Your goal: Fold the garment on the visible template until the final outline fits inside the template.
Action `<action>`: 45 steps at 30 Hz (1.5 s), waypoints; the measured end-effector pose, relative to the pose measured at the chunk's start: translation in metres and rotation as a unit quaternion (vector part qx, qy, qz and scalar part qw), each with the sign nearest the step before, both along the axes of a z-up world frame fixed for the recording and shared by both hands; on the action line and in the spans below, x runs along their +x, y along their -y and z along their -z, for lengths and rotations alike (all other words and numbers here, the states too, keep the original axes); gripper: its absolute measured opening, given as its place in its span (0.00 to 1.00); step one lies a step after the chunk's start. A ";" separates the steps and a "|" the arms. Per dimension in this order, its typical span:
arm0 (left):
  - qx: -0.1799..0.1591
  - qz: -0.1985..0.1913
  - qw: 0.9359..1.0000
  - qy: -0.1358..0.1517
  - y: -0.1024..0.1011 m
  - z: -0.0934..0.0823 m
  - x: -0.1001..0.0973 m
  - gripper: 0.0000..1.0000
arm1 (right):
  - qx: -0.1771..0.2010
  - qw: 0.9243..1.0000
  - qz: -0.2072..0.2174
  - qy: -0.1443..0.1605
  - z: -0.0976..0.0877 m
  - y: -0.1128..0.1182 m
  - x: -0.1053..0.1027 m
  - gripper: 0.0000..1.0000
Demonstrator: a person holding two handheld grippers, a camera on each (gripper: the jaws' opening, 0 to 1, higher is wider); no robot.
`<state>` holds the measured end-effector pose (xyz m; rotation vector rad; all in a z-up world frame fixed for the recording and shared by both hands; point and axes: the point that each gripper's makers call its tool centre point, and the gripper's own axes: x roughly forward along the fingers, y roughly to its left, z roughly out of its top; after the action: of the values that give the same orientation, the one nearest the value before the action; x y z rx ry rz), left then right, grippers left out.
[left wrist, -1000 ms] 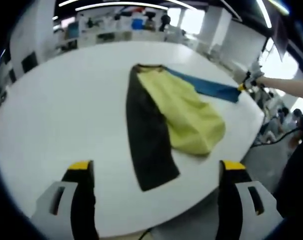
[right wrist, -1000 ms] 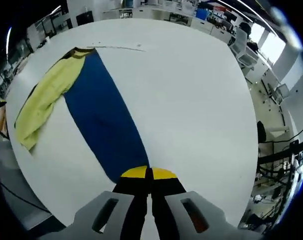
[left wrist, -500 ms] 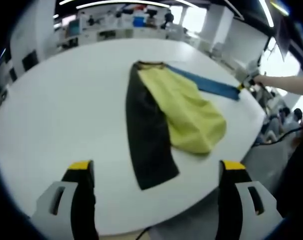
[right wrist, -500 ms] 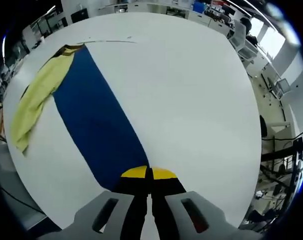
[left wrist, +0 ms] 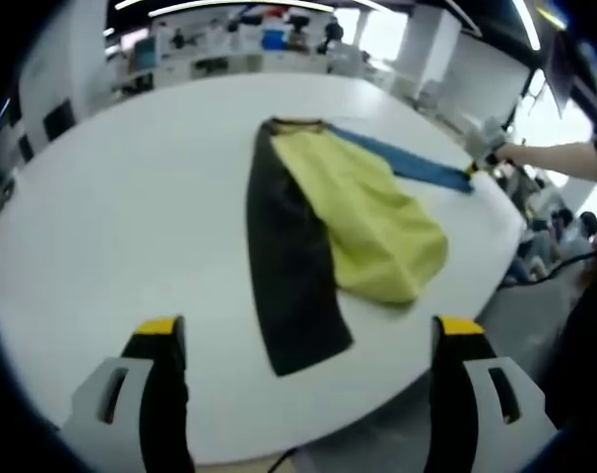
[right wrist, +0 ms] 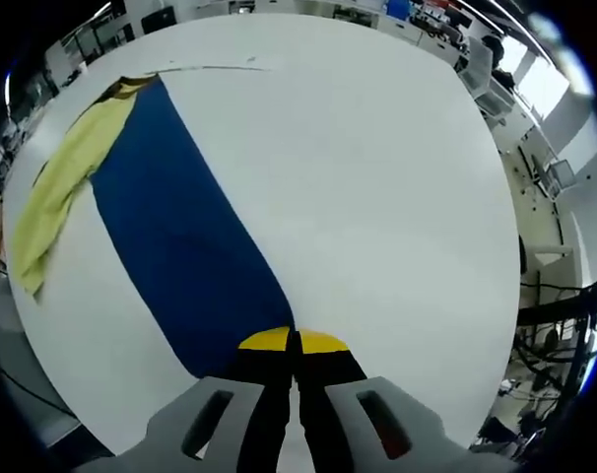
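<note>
A garment in three colours lies on a round white table [left wrist: 111, 207]. In the left gripper view its black panel [left wrist: 289, 266] runs toward me, a rumpled yellow panel [left wrist: 372, 222] lies beside it, and a blue panel [left wrist: 407, 168] stretches to the far right. My left gripper [left wrist: 303, 340] hangs open above the near table edge, clear of the cloth. In the right gripper view the blue panel [right wrist: 175, 232] spreads flat up to my right gripper [right wrist: 294, 345], which is shut on its end; the yellow panel [right wrist: 57, 192] lies at left. The right gripper [left wrist: 481, 148] also appears far right in the left gripper view.
A thin line [right wrist: 215, 67] marks the table top beyond the garment's collar. The person's arm [left wrist: 560, 158] reaches in from the right. Desks and shelves [left wrist: 239, 44] stand behind the table. Chairs and cables [right wrist: 555, 286] sit past the table edge.
My right gripper has drawn the blue panel outward, so it lies wider and flatter on the table. The left gripper has stayed put and open.
</note>
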<state>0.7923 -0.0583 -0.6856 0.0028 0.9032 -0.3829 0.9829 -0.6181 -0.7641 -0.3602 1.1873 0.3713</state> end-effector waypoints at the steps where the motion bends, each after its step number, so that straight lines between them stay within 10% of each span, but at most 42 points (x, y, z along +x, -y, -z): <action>1: 0.000 0.000 1.000 -0.001 0.000 0.001 0.000 0.99 | -0.002 1.000 -0.002 -0.002 0.001 0.000 0.000 0.02; 45: -0.003 0.007 1.000 0.000 0.005 0.000 0.005 0.99 | -0.020 1.000 -0.005 0.020 0.001 0.015 0.009 0.05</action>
<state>0.7978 -0.0635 -0.6858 0.0040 0.9018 -0.3995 0.9924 -0.6332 -0.7649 -0.4071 1.1559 0.3485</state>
